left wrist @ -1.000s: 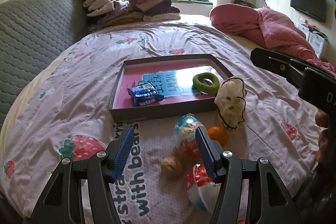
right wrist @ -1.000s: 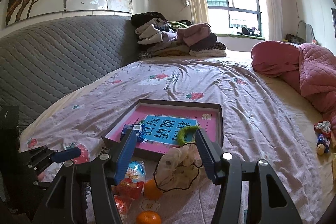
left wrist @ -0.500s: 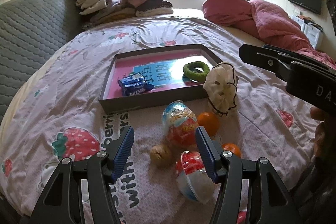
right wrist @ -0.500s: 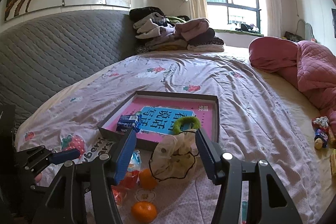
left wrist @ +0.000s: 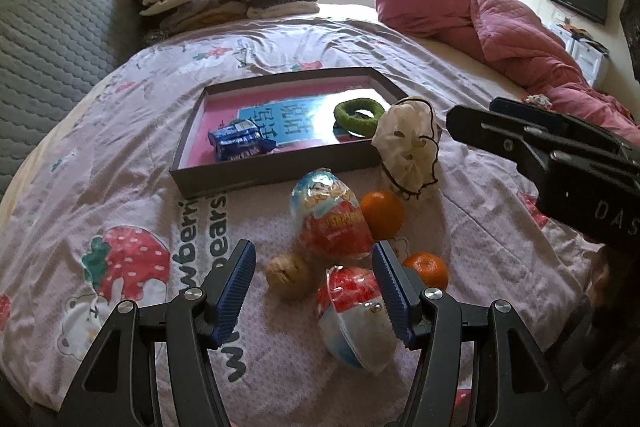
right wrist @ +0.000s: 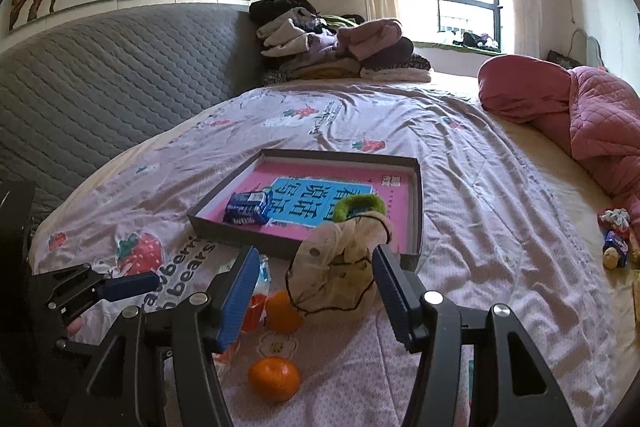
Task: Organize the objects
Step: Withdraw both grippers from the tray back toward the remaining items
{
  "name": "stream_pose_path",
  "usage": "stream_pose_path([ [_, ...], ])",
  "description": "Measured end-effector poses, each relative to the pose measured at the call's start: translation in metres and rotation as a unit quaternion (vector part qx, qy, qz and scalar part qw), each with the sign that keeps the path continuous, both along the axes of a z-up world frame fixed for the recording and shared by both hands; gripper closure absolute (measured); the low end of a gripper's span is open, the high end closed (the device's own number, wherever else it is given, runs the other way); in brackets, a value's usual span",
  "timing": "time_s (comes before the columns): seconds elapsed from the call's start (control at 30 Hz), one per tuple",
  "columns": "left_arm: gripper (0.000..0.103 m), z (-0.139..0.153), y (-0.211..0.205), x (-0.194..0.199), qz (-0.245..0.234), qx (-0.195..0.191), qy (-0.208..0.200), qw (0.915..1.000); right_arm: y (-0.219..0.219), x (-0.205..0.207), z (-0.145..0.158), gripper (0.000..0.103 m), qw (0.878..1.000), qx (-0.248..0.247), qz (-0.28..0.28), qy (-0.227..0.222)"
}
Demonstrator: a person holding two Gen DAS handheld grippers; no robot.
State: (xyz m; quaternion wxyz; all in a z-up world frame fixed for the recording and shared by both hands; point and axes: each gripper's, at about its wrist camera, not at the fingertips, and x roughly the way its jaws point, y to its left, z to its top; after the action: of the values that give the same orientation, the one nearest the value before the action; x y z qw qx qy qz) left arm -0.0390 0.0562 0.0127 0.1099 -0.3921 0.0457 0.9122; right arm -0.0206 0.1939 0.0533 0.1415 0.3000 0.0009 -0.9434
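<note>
Meanwhile, the left gripper (left wrist: 314, 281) hangs with its blue pads spread wide and nothing pinched between them. In the left wrist view it has tipped downward since a second ago, so more of the loose things now shows at lower centre. A walnut (left wrist: 288, 275) lies in the gap between the fingers, and a red-and-white wrapped egg (left wrist: 356, 319) sits just inside the right finger; neither is touched. Above them, a second wrapped egg (left wrist: 332, 217) leans against an orange (left wrist: 382, 215), and another orange (left wrist: 426, 269) peeks out behind the right finger. The dark tray (left wrist: 272, 177) at mid-frame holds a blue snack packet (left wrist: 240, 145) and a green ring (left wrist: 358, 111). A cream cloth pouch (left wrist: 406, 147) with a black cord rests against the tray's right front corner.

The right gripper (right wrist: 314, 279) is likewise open and empty. In its own view it has sunk a little. The pouch (right wrist: 340, 267) now sits framed between its fingers at lower centre, apart from both pads, where earlier it lay slightly higher between them. The tray (right wrist: 416, 211) has drifted up the frame. Nothing on the strawberry-print bedsheet (right wrist: 480, 195) has been displaced.
</note>
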Motion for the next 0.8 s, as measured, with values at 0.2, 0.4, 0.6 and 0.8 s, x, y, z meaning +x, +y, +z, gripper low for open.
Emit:
stream_pose_path([
  [0.2, 0.041, -0.002, 0.0, 0.003, -0.004, 0.001, -0.006, 1.0, -0.001, 0.003, -0.008, 0.045, 1.0, 0.003, 0.007, -0.015],
  [0.4, 0.041, -0.005, 0.003, 0.008, -0.011, -0.006, -0.011, 0.9999, -0.001, 0.004, -0.013, 0.045, 0.999, 0.004, 0.01, -0.03],
  [0.6, 0.041, -0.007, 0.001, 0.011, -0.01, -0.009, -0.016, 0.9998, -0.005, 0.006, -0.021, 0.045, 0.999, 0.022, 0.016, -0.041],
  [0.8, 0.041, -0.007, 0.0, 0.014, -0.009, -0.009, -0.018, 0.9998, -0.009, 0.008, -0.029, 0.045, 0.998, 0.033, 0.021, -0.058],
])
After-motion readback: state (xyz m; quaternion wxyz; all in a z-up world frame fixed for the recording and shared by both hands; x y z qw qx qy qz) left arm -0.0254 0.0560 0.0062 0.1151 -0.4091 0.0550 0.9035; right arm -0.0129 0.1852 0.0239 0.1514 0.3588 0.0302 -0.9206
